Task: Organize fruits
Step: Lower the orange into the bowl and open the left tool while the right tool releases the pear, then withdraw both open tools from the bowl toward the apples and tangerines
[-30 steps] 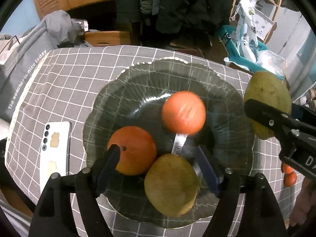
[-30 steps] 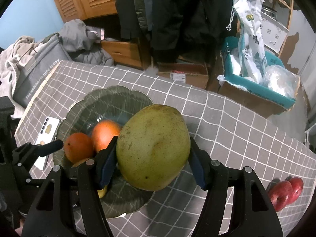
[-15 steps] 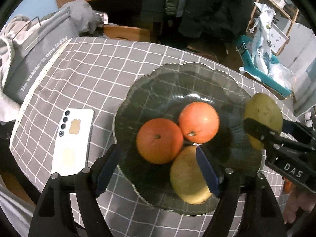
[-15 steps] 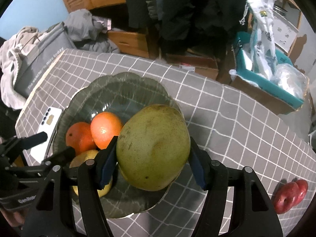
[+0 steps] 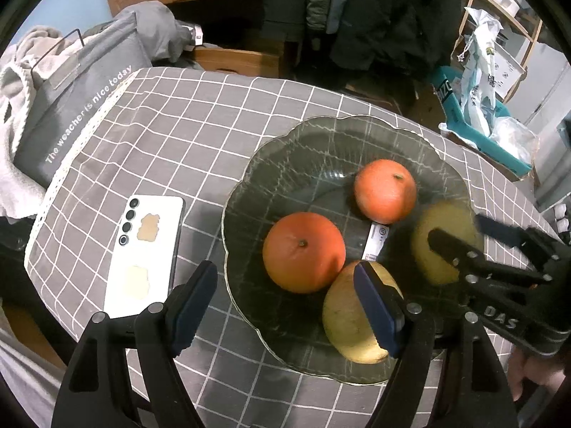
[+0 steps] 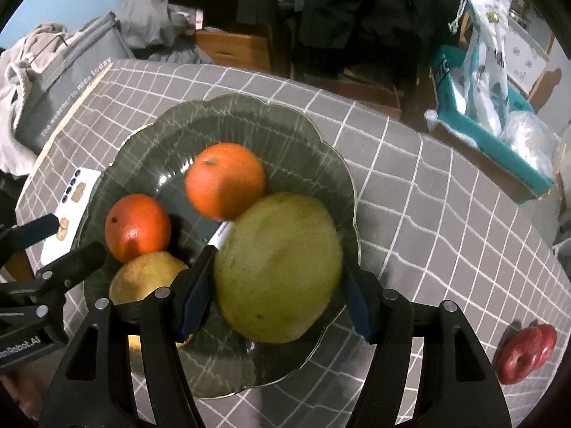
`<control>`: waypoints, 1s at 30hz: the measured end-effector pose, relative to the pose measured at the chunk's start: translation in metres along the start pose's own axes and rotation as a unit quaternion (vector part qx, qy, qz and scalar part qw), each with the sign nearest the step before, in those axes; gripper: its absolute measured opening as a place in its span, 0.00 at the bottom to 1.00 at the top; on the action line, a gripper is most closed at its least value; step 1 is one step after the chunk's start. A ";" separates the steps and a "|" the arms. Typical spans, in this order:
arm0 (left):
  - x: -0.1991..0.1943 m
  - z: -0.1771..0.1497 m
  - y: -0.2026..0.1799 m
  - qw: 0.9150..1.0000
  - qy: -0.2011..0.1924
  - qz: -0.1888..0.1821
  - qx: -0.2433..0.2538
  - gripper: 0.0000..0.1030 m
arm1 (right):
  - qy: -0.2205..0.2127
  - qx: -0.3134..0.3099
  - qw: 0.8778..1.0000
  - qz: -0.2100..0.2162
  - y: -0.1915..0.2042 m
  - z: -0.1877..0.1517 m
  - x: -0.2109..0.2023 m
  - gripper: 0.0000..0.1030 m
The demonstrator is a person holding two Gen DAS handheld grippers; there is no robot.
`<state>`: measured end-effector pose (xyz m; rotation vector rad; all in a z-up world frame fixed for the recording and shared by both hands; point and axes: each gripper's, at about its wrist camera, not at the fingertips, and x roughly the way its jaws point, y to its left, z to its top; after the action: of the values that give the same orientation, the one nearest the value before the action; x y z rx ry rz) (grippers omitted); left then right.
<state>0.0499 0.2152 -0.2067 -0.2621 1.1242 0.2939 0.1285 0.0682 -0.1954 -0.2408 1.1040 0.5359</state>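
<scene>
Pomelo (image 6: 278, 267) lies in bowl (image 6: 342, 164), right hand-held gripper (image 6: 276, 285) opening.

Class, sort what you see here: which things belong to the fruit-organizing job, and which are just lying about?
Job:
- glass bowl
- two oranges
- large green fruit, between the just-opening right gripper jaws
- yellow fruit
- red apples

Lying about:
- white phone
- grey bag

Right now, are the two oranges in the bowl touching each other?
Apart. The left wrist view shows a strip of dark bowl floor between the near orange and the far orange.
</scene>
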 end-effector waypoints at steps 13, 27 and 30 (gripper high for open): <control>-0.018 0.002 -0.005 1.000 -0.018 -0.003 0.009 0.78 | -0.047 0.014 0.998 -0.025 -0.012 0.011 -0.042 0.76; -0.058 0.003 -0.033 0.997 -0.054 -0.017 0.044 0.84 | -0.096 0.037 0.993 -0.061 -0.036 0.005 -0.107 0.76; -0.066 0.002 -0.041 0.996 -0.062 -0.019 0.054 0.84 | -0.107 0.043 0.991 -0.065 -0.042 0.001 -0.121 0.76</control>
<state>0.0402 0.1712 -0.1431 -0.1662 1.0085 0.2116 0.1103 -0.0020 -0.0896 -0.1746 0.8947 0.3865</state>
